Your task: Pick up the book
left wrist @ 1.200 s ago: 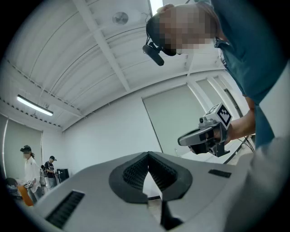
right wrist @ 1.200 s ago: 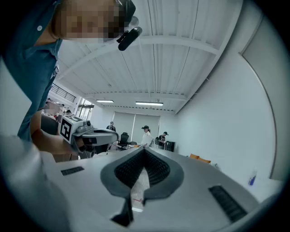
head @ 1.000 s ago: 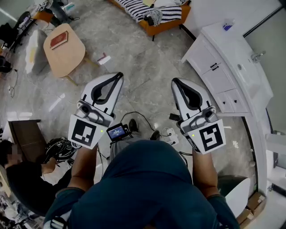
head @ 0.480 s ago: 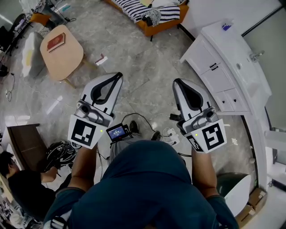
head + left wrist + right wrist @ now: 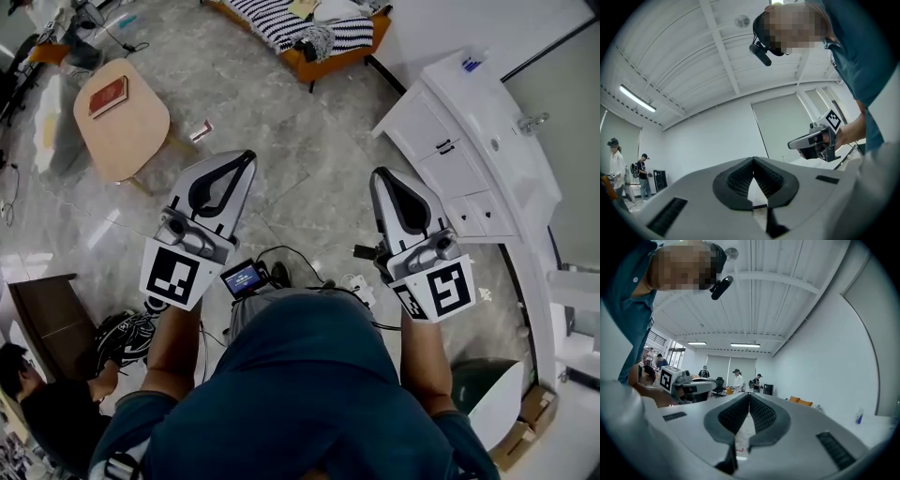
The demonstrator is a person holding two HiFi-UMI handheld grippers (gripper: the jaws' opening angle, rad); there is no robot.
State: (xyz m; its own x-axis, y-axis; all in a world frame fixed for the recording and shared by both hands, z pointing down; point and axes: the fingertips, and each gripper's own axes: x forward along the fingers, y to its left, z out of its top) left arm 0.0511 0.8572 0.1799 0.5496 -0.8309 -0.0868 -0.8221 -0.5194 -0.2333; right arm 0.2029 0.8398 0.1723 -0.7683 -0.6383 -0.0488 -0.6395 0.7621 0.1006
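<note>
One book (image 5: 108, 96), red cover, lies flat near the far end of the small wooden counter (image 5: 131, 145), upper left in my head view and well apart from both tools.

Left hand-held gripper (image 5: 247, 157) is clenched on nothing, tips touching. Right hand-held gripper (image 5: 378, 174) is likewise pinched closed and empty. Both are held level out in front of me, over bare floor.

I judge the step in hand to be the approach, with no grasp set up yet. To do it well I need to:
- close in on the counter first, since the book is out of reach from here
- spread the jaws before I get there, not over the book
- come in low and level at a book edge, one jaw under and one on top
- use the left tool, which is on the nearer side
- I can't tell whether the book overhangs the counter edge; if not, I'd nudge it to the rim first

The floor (image 5: 309, 159) is grey marble-look tile, with a small reddish item (image 5: 200, 131) just beside the counter and cables (image 5: 300, 258) near my feet, a trip risk. A sofa with a striped cover (image 5: 300, 23) stands at the top, a white sink cabinet (image 5: 459, 131) at right, and a seated person (image 5: 42, 412) at lower left.
</note>
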